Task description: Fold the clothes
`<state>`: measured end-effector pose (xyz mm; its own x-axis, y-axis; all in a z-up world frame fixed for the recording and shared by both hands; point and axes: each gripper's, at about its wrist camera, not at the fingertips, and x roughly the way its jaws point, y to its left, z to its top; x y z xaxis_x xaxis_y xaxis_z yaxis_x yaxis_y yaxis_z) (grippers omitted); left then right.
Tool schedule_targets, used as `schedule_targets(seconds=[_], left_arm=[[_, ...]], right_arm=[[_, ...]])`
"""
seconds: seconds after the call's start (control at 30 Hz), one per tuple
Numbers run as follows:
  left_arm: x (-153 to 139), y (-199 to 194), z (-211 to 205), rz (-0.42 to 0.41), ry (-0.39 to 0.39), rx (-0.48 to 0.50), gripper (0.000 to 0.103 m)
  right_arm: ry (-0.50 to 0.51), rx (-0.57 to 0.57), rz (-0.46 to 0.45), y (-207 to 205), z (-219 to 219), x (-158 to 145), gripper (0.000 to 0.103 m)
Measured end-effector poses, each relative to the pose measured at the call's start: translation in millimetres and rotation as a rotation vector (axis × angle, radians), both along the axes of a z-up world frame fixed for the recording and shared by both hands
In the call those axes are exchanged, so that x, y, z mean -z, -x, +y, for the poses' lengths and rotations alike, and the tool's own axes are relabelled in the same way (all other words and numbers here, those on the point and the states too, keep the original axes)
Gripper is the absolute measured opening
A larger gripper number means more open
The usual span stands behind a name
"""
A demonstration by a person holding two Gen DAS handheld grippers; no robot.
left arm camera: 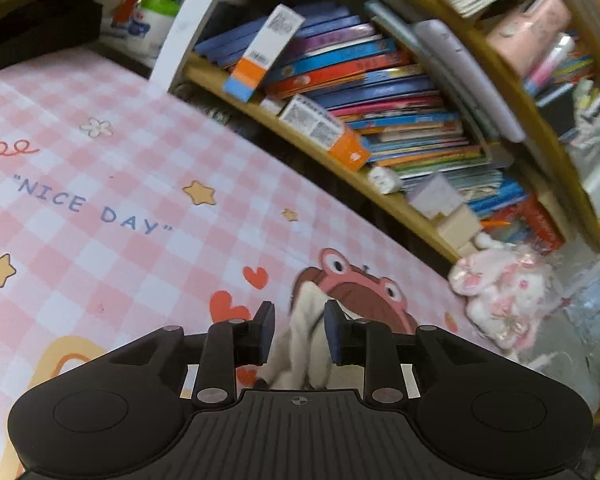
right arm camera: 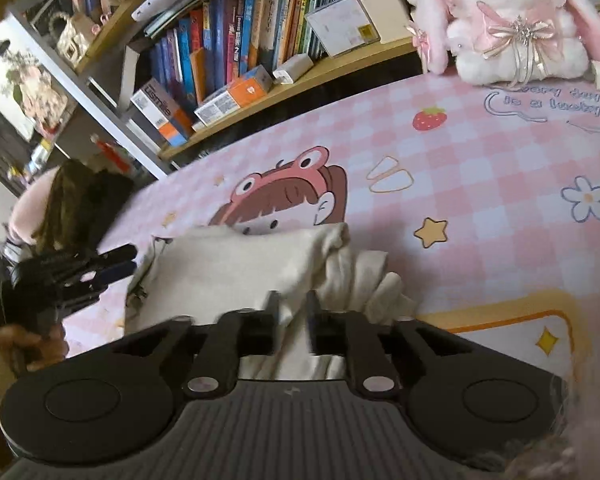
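My left gripper (left arm camera: 299, 330) sits low over the pink checked tablecloth (left arm camera: 100, 208); jaws part-way apart, a bunched fold of the cream garment (left arm camera: 304, 344) runs up between the blue pads (left arm camera: 266, 334); cloth fills most of the gap but I can't tell whether the pads actually press on it. In the right wrist view the same left gripper (right arm camera: 118, 266) shows side-on at the garment's left edge, fingers nearly together, tips at the hem; a hand (right arm camera: 32, 346) in a fuzzy cuff holds it.

My right gripper (right arm camera: 292, 312) is at the near edge of the cream garment (right arm camera: 236, 264); jaws narrow, a ridge of fabric between them; picture blurred there, so pinch or mere straddle I can't tell.

Garment lies crumpled on the tablecloth (right arm camera: 480, 184), covering the lower part of the printed frog-hat cartoon (right arm camera: 284, 196); right side bunched into folds. Bookshelf (right arm camera: 260, 40) behind the table; plush rabbit (right arm camera: 512, 20) sits at the far right corner.
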<state>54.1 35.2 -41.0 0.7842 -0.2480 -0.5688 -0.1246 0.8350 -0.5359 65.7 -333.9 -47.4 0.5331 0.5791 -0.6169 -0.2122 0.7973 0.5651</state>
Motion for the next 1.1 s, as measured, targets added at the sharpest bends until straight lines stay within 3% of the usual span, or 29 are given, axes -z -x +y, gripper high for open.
schedule_targets(seconds=[0.1, 0.2, 0.27, 0.43, 0.6, 0.73, 0.8, 0.83, 0.93, 1.03, 1.1], left_arm=[[1.1, 11.1, -6.3, -0.012, 0.02, 0.05, 0.026], [10.5, 10.7, -15.7, 0.044, -0.003, 0.076, 0.026], [19.0, 7.0, -19.1, 0.09, -0.016, 0.072, 0.026], [24.5, 5.4, -18.2, 0.103, -0.009, 0.071, 0.026], [22.7, 5.4, -17.9, 0.109, -0.02, 0.065, 0.027], [13.7, 7.3, -14.3, 0.108, -0.06, 0.045, 0.03], [10.4, 7.0, -13.2, 0.104, -0.079, 0.037, 0.049], [9.0, 6.1, -13.7, 0.102, -0.092, 0.035, 0.055], [2.0, 2.6, -18.2, 0.059, -0.096, 0.066, 0.051], [-6.7, -3.0, -27.5, -0.019, -0.057, 0.158, 0.047], [-5.4, -12.3, -35.5, -0.018, -0.06, 0.226, 0.042]], right_arm=[[-0.05, 0.003, 0.042, -6.7, 4.0, 7.1, 0.03], [-0.081, 0.012, 0.069, -13.0, 9.9, 15.7, 0.029], [-0.074, 0.025, 0.089, -16.7, 12.6, 19.6, 0.01], [-0.181, -0.008, -0.006, 1.5, -3.3, -3.1, 0.007], [-0.153, 0.063, 0.147, -11.8, -6.3, 25.2, 0.007], [-0.156, 0.048, 0.134, -10.8, -5.2, 22.9, 0.012], [-0.158, 0.054, 0.12, -8.4, -7.9, 18.5, 0.016], [-0.161, 0.056, 0.113, -7.1, -9.7, 16.2, 0.023], [-0.173, 0.051, 0.093, -2.5, -13.6, 10.4, 0.032], [-0.165, 0.026, 0.085, 2.6, -12.5, 8.2, 0.033], [-0.16, 0.015, 0.079, 7.7, -10.4, 7.1, 0.033]])
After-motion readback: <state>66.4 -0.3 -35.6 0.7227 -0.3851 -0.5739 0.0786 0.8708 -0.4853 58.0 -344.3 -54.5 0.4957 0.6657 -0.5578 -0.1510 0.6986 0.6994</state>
